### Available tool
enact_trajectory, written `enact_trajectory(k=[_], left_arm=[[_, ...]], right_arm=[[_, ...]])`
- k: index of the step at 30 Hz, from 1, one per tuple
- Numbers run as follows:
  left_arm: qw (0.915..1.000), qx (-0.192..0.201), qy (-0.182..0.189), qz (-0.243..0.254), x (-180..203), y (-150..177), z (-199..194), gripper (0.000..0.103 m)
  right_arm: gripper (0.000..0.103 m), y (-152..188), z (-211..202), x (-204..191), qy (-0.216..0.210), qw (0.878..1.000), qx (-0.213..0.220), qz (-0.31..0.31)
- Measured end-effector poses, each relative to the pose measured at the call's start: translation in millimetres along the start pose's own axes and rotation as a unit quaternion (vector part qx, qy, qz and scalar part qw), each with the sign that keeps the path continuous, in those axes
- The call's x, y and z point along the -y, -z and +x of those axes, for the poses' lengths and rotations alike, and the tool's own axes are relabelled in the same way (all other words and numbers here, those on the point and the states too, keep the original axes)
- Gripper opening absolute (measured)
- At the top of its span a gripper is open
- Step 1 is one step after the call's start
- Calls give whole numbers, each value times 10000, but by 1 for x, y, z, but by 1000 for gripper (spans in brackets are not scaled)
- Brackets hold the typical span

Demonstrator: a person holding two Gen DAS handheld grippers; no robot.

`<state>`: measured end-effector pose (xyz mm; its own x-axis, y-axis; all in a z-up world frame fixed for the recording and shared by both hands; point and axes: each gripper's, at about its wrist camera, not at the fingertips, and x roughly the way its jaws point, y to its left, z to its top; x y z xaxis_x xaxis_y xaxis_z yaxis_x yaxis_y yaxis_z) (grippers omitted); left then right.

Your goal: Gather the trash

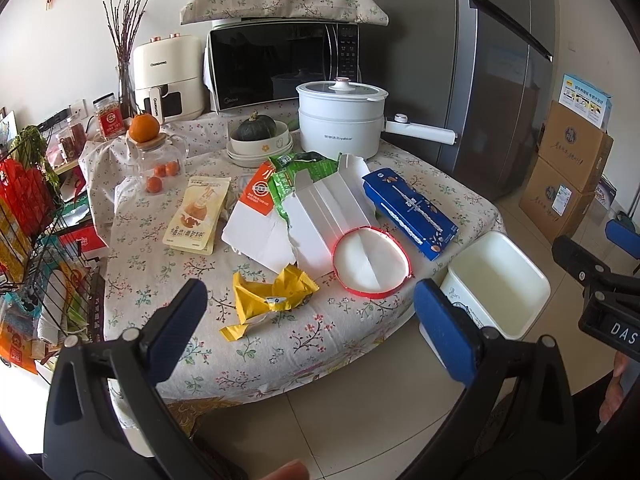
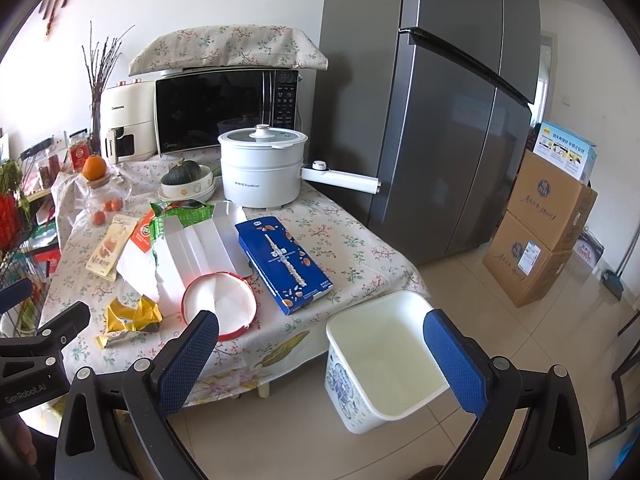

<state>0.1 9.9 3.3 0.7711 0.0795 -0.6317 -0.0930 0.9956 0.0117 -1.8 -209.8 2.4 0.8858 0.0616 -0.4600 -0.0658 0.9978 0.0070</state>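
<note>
Kitchen table, floral cloth [image 1: 168,280], litter near front edge. Yellow wrapper [image 1: 272,300] at 12 o'clock from left gripper [image 1: 310,312], nearer than right gripper [image 2: 320,354]; long axis roughly crosswise. Both released, empty. White bin [image 2: 384,364] on floor under right gripper.

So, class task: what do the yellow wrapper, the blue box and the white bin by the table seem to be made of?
Yellow wrapper: probably thin plastic film, slightly glossy, since it is crumpled into sharp creases.
Blue box: looks like printed cardboard, with flat faces and crisp folded edges.
White bin: likely moulded plastic, smooth and rigid with a rolled rim, though enamelled metal cannot be ruled out.
</note>
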Motion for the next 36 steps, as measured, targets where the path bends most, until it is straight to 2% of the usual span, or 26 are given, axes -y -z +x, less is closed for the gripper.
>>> enact_trajectory(k=[28,36], left_arm=[[10000,15,-43,-15,-5,-2,1,102],[10000,-97,9,-6,-10,1,6,102]], right_arm=[[103,1,-2,-5,33,9999,37,-92],[103,-4,-2,-1,94,9999,49,-21]])
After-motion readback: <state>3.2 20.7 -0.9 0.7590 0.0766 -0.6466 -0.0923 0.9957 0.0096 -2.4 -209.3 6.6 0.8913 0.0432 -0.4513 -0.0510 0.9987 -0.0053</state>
